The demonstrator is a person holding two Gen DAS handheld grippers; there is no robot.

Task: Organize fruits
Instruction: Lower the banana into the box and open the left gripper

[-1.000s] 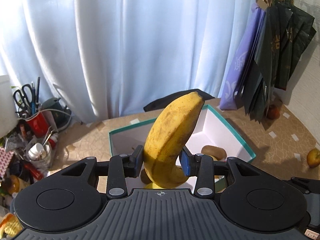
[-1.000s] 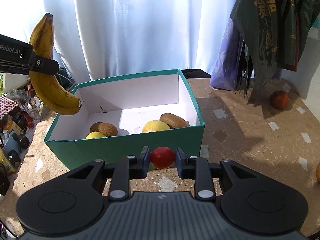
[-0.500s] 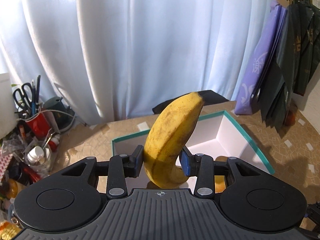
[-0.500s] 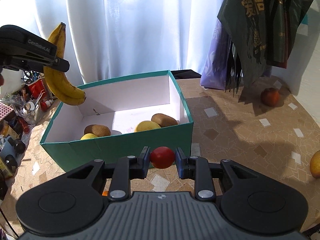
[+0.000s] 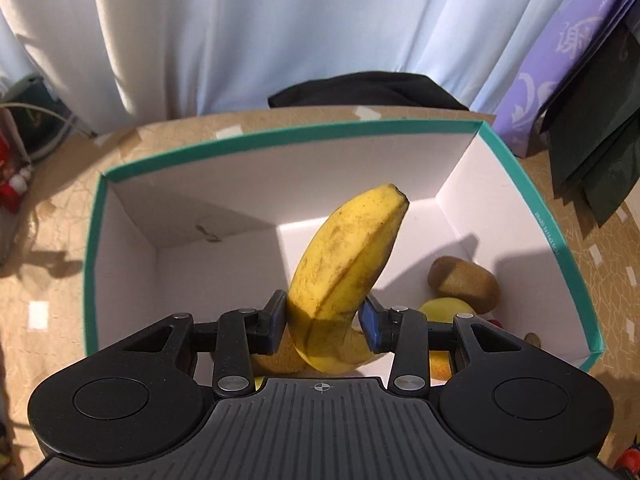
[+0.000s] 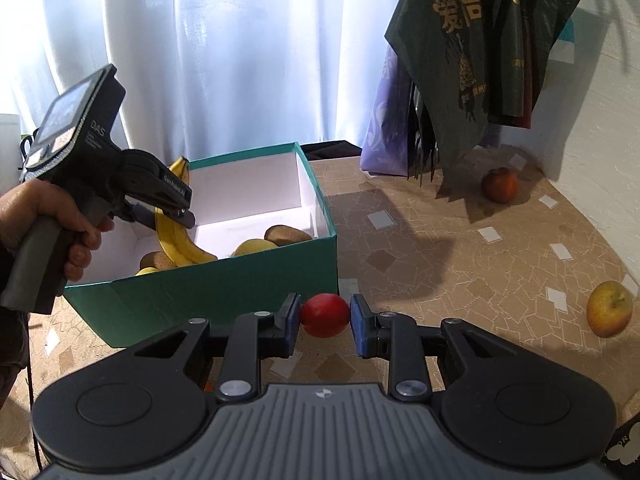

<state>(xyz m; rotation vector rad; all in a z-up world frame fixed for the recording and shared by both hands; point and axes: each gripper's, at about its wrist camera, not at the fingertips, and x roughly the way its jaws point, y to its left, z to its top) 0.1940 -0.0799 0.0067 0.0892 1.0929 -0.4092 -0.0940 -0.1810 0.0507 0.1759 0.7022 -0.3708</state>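
Your left gripper (image 5: 323,322) held the banana (image 5: 344,276) clamped near its lower end, long axis tilted up and away over the box (image 5: 552,236), its bottom already below the rim, while your right gripper (image 6: 325,317), outside the box, pinched a tomato (image 6: 325,315)

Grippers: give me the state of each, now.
Left gripper: shut on the banana, over the box.
Right gripper: shut on the red fruit.

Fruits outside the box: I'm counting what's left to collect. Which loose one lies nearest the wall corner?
The dark reddish-orange fruit, lying under the hanging dark bags. The yellow-red apple sits nearer the camera, by the table's edge.
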